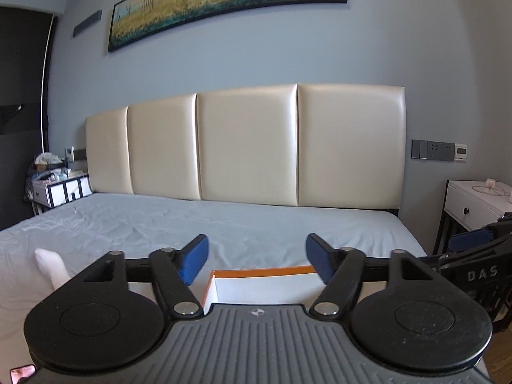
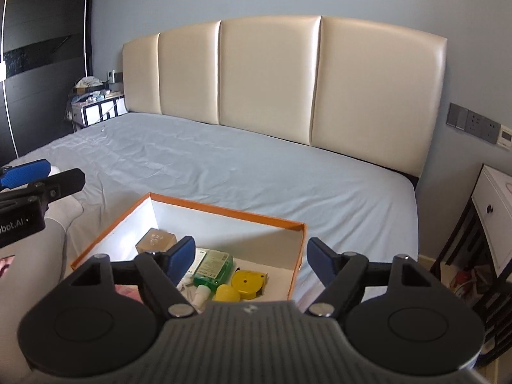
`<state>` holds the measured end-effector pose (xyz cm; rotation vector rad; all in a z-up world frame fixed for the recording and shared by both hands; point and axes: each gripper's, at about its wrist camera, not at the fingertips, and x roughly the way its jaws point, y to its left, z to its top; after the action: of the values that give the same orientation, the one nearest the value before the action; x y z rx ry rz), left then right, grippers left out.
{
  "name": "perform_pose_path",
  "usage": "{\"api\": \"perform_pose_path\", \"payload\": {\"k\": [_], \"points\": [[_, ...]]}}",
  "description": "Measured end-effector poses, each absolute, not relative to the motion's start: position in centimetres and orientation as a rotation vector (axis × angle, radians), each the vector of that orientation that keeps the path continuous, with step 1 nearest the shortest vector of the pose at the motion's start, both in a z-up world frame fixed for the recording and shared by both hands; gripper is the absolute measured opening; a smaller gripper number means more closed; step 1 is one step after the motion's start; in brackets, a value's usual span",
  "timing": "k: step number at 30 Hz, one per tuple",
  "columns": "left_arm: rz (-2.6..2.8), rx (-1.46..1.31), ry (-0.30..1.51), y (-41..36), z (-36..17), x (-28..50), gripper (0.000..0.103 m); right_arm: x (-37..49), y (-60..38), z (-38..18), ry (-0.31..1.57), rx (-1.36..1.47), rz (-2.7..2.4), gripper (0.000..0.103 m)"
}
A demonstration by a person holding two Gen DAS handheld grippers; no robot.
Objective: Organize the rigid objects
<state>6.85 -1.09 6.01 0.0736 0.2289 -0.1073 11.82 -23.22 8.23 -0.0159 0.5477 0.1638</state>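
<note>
An orange-rimmed white box (image 2: 224, 212) sits on the bed near its front edge. Inside lie a tan box (image 2: 155, 240), a green bottle (image 2: 213, 266), a yellow round case (image 2: 249, 283), a yellow cap (image 2: 227, 293) and a small white bottle (image 2: 201, 294). My right gripper (image 2: 251, 260) is open and empty, held above the box's near side. My left gripper (image 1: 256, 260) is open and empty above the same box (image 1: 265, 280), whose far corner shows. The left gripper also appears at the left edge of the right wrist view (image 2: 28, 176).
The bed (image 2: 224, 166) has a pale blue sheet and a cream padded headboard (image 2: 281, 76). A white nightstand (image 1: 473, 204) stands at the right, a cluttered one (image 1: 60, 182) at the far left. A white sock-like item (image 1: 52, 267) lies on the bed at left.
</note>
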Motion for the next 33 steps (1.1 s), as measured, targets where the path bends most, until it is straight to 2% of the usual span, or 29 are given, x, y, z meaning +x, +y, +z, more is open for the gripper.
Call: {"api": "perform_pose_path", "payload": {"k": [5,7,9,13,23,33], "points": [[0.046,0.22,0.2,-1.6,4.0,5.6,0.089,9.9,-22.2,7.9,0.511,-0.019,0.138,0.081],[0.104,0.257,0.183,-1.9,3.4,5.1,0.1,9.1,-21.6,7.7,0.496,-0.025,0.122,0.083],[0.093,0.246,0.177,-1.6,3.1,4.5,0.103,8.3,-20.9,7.4,0.482,-0.028,0.11,0.088],[0.064,0.196,0.212,-0.8,2.5,4.5,0.103,7.1,-20.4,6.2,0.493,0.008,0.097,0.096],[0.05,0.069,0.469,0.8,-1.1,6.2,0.103,9.4,-18.8,2.2,0.676,-0.098,0.06,0.097],[0.024,0.052,0.531,1.0,-2.2,6.0,0.103,11.2,-19.0,0.5,0.768,-0.052,0.061,0.097]]}}
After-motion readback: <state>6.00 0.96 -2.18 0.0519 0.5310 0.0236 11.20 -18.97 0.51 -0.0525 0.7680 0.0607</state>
